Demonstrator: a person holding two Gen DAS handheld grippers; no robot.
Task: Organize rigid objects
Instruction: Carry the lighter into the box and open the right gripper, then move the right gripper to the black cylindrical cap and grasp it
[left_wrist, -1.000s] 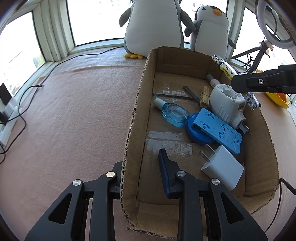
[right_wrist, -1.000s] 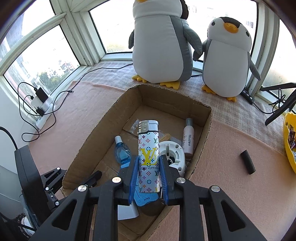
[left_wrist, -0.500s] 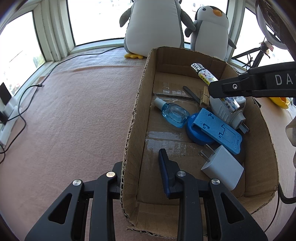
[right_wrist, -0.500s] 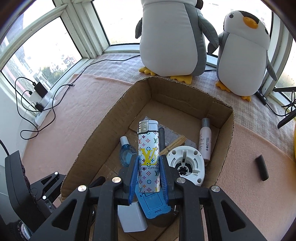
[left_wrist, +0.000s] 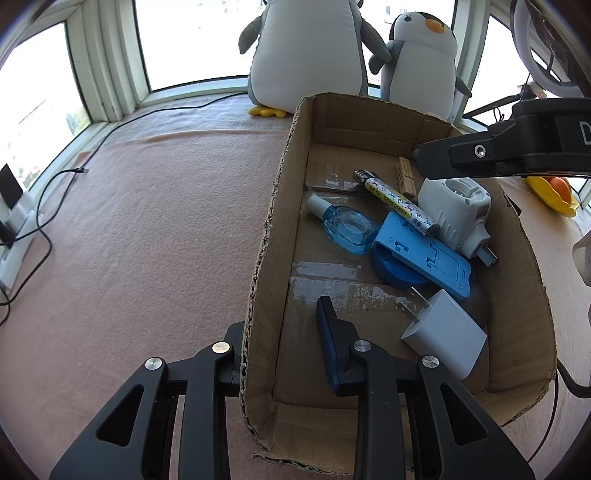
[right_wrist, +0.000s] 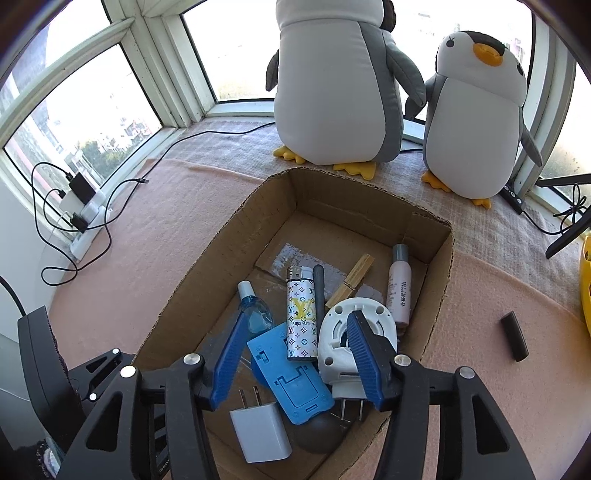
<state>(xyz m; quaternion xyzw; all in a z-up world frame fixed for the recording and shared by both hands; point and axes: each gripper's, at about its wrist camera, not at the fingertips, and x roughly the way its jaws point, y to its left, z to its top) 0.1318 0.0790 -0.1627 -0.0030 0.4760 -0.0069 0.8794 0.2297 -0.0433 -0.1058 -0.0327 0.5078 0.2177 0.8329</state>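
While the left claw (left_wrist: 282, 343) straddles the cardboard box's (left_wrist: 266, 236) near-left wall, spread wide and gripping nothing, its left finger hides behind that wall. Inside, the patterned lighter (left_wrist: 397, 203) lies diagonally, leaning on the blue stand (left_wrist: 424, 254) beside the white plug-in device (left_wrist: 456, 214); the right claw's arm cuts off the box's far-right corner. Over to the right wrist: the right claw (right_wrist: 299, 363) hangs released, blue pads apart, above the lighter (right_wrist: 302, 319), chrome cap pointing to the far wall, white body printed with coloured monograms. The white charger (right_wrist: 260, 432) sits at the near wall.
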